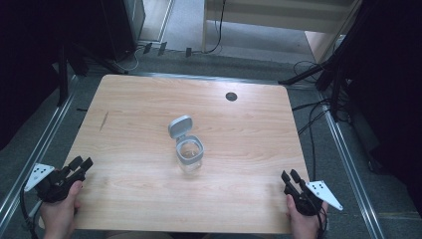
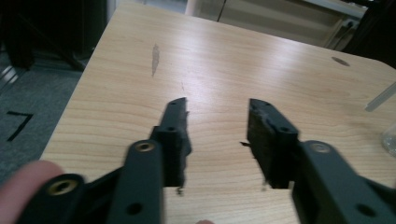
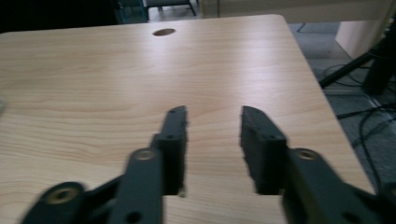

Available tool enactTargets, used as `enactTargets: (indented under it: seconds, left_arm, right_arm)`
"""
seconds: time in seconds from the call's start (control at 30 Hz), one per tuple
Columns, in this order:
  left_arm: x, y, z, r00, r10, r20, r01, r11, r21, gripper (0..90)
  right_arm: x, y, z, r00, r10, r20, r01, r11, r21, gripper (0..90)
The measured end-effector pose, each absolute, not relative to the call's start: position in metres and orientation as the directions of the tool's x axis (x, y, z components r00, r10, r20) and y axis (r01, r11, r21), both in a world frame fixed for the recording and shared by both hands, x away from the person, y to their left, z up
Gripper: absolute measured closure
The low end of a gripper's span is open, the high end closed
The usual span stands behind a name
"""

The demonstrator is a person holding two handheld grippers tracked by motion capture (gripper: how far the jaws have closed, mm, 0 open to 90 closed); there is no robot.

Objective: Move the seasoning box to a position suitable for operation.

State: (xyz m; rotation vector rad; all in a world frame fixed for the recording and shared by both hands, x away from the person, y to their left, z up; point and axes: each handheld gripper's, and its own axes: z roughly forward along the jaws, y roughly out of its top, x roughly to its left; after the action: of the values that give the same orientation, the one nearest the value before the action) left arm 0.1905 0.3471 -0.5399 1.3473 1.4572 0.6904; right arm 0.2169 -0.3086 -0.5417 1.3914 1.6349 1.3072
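A clear jar (image 1: 189, 157) stands upright near the middle of the wooden table (image 1: 129, 104), its grey hinged lid (image 1: 180, 126) flipped open and leaning back toward the far edge. The left gripper (image 1: 83, 164) rests at the near left corner of the table, the right gripper (image 1: 290, 176) at the near right corner; each is held in a hand (image 1: 60, 214) at the table's near edge. Both are well apart from the jar. In the left gripper view the jaws stand apart with bare wood between them, and the jar's glass edge (image 2: 390, 139) shows blurred at the far right, so the jar lies ahead and to that gripper's right. In the right gripper view the jaws are likewise apart and empty, aimed past the jar toward the cable hole (image 3: 164, 32). The jar's long axis is vertical. Neither gripper looks clearly nearer; the jar seems roughly midway between them.
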Motion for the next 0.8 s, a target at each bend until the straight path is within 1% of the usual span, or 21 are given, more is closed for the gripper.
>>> enactTargets:
  seconds: [0.03, 0.07, 0.1, 0.17, 0.2, 0.23, 0.27, 0.33, 0.37, 0.4, 0.47, 0.5, 0.53, 0.6, 0.63, 0.67, 0.7, 0.73, 0.8]
  left_arm:
    - [0.192, 0.342, -0.537, 0.128, 0.952, -0.278, 0.385, 0.21, 0.899, 71.5]
    - [0.193, 0.336, -0.535, 0.143, 0.953, -0.269, 0.387, 0.196, 0.901, 75.5]
    - [0.196, 0.329, -0.532, 0.158, 0.951, -0.266, 0.392, 0.187, 0.901, 78.5]
    - [0.202, 0.316, -0.527, 0.193, 0.945, -0.265, 0.397, 0.172, 0.902, 83.5]
    - [0.202, 0.316, -0.527, 0.193, 0.945, -0.265, 0.397, 0.172, 0.902, 84.6]
    - [0.205, 0.31, -0.525, 0.219, 0.935, -0.279, 0.401, 0.175, 0.899, 85.2]
    - [0.211, 0.298, -0.522, 0.265, 0.923, -0.279, 0.404, 0.156, 0.901, 86.0]
    - [0.216, 0.284, -0.52, 0.289, 0.916, -0.278, 0.41, 0.144, 0.901, 88.5]
    - [0.216, 0.284, -0.52, 0.289, 0.916, -0.278, 0.41, 0.144, 0.901, 89.9]
    - [0.223, 0.27, -0.518, 0.314, 0.909, -0.274, 0.42, 0.126, 0.899, 90.0]
    - [0.23, 0.255, -0.516, 0.34, 0.901, -0.271, 0.427, 0.109, 0.898, 90.0]
    - [0.23, 0.255, -0.516, 0.34, 0.901, -0.271, 0.427, 0.109, 0.898, 90.0]
    - [0.237, 0.239, -0.515, 0.369, 0.89, -0.268, 0.435, 0.089, 0.896, 90.0]
    - [0.243, 0.223, -0.514, 0.393, 0.88, -0.268, 0.447, 0.072, 0.892, 90.0]
    - [0.243, 0.223, -0.514, 0.393, 0.88, -0.268, 0.447, 0.072, 0.892, 90.0]
    - [0.248, 0.208, -0.514, 0.418, 0.869, -0.266, 0.458, 0.052, 0.888, 90.0]
    - [0.248, 0.208, -0.514, 0.418, 0.869, -0.266, 0.458, 0.052, 0.888, 90.0]
    - [0.252, 0.194, -0.513, 0.44, 0.856, -0.271, 0.469, 0.038, 0.882, 90.0]
    - [0.254, 0.187, -0.512, 0.451, 0.852, -0.267, 0.471, 0.027, 0.882, 90.0]
  right_arm:
    - [0.218, -0.304, -0.54, -0.277, 0.948, 0.158, 0.351, -0.053, 0.935, 71.9]
    - [0.22, -0.298, -0.539, -0.293, 0.943, 0.156, 0.353, -0.045, 0.934, 71.1]
    - [0.223, -0.291, -0.538, -0.287, 0.944, 0.165, 0.374, -0.048, 0.926, 71.3]
    - [0.229, -0.276, -0.536, -0.301, 0.936, 0.181, 0.4, -0.048, 0.915, 76.2]
    - [0.229, -0.276, -0.536, -0.301, 0.936, 0.181, 0.4, -0.048, 0.915, 76.2]
    - [0.234, -0.26, -0.534, -0.346, 0.918, 0.194, 0.407, -0.039, 0.913, 81.2]
    - [0.236, -0.253, -0.533, -0.364, 0.91, 0.197, 0.405, -0.036, 0.913, 83.7]
    - [0.241, -0.239, -0.529, -0.404, 0.892, 0.2, 0.402, -0.023, 0.915, 86.2]
    - [0.244, -0.232, -0.528, -0.417, 0.886, 0.2, 0.401, -0.018, 0.916, 87.1]
    - [0.247, -0.225, -0.526, -0.433, 0.876, 0.211, 0.4, -0.022, 0.916, 88.1]
    - [0.254, -0.212, -0.523, -0.46, 0.859, 0.224, 0.404, -0.022, 0.915, 89.4]
    - [0.258, -0.206, -0.521, -0.471, 0.852, 0.227, 0.405, -0.02, 0.914, 89.9]
    - [0.261, -0.199, -0.52, -0.482, 0.843, 0.238, 0.409, -0.023, 0.912, 90.0]
    - [0.268, -0.185, -0.518, -0.504, 0.83, 0.24, 0.412, -0.013, 0.911, 90.0]
    - [0.271, -0.178, -0.518, -0.511, 0.823, 0.246, 0.417, -0.013, 0.909, 90.0]
    - [0.274, -0.171, -0.517, -0.518, 0.818, 0.25, 0.42, -0.011, 0.907, 90.0]
    - [0.278, -0.164, -0.517, -0.531, 0.81, 0.249, 0.42, -0.003, 0.907, 90.0]
    - [0.282, -0.157, -0.516, -0.539, 0.804, 0.252, 0.422, -0.001, 0.906, 90.0]
    - [0.288, -0.144, -0.515, -0.556, 0.789, 0.261, 0.431, 0.005, 0.903, 90.0]
